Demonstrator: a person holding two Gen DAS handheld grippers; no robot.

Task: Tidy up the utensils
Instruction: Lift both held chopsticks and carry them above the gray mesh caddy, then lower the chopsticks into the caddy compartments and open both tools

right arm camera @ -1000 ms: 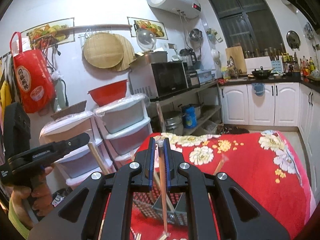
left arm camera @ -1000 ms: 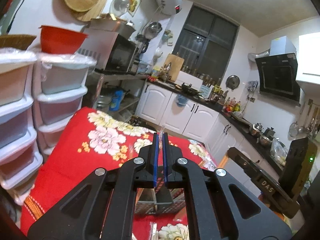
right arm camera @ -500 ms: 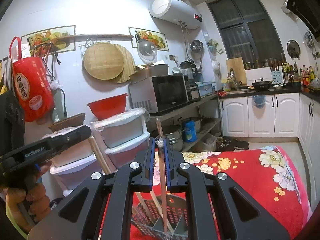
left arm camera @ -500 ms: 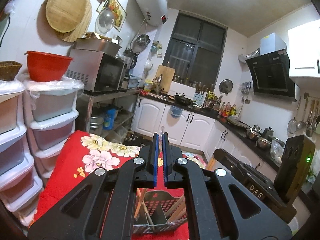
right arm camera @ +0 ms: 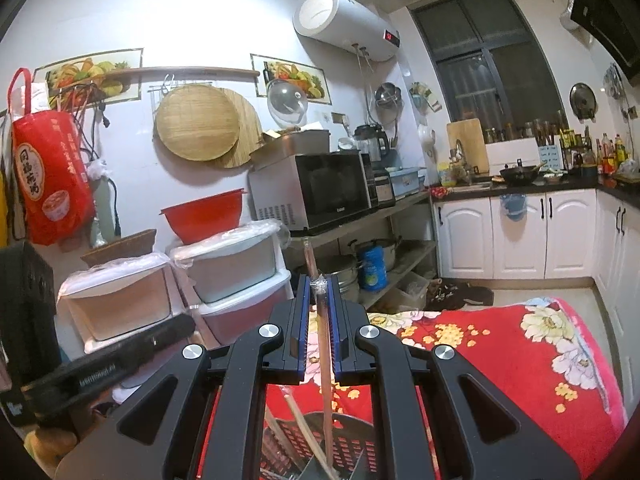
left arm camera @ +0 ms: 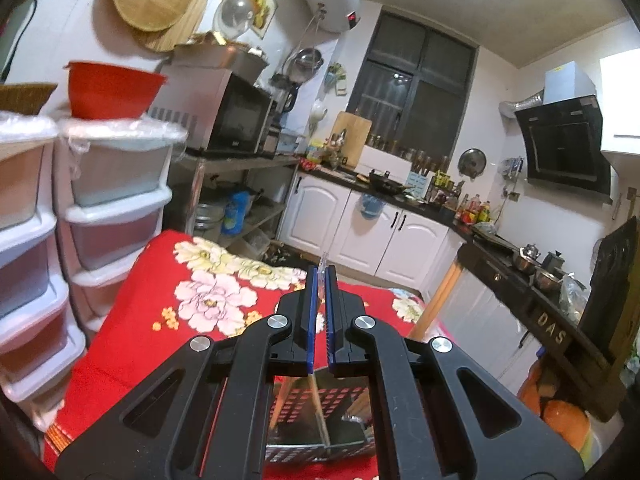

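My left gripper (left arm camera: 319, 280) is shut on a thin clear-wrapped utensil (left arm camera: 322, 261) that runs down into the grey perforated utensil holder (left arm camera: 320, 420) below it. My right gripper (right arm camera: 319, 286) is shut on a wrapped wooden chopstick (right arm camera: 325, 360), held upright with its lower end inside the holder (right arm camera: 316, 448). Other chopsticks (right arm camera: 298, 420) lean in the holder. Each gripper's body shows at the edge of the other view, the right one in the left wrist view (left arm camera: 560, 340) and the left one in the right wrist view (right arm camera: 100, 364).
The holder stands on a table with a red flowered cloth (left arm camera: 180, 288), which also shows in the right wrist view (right arm camera: 500, 360). Stacked plastic drawers (left arm camera: 112, 200) with a red bowl (left arm camera: 112, 90) stand beside the table. White cabinets (right arm camera: 520, 236) and a microwave (right arm camera: 316, 192) lie beyond.
Both grippers have shifted slightly over the holder, each still holding its utensil. The right chopstick's lower end now sits inside the holder. The left view has tilted back down toward the table.
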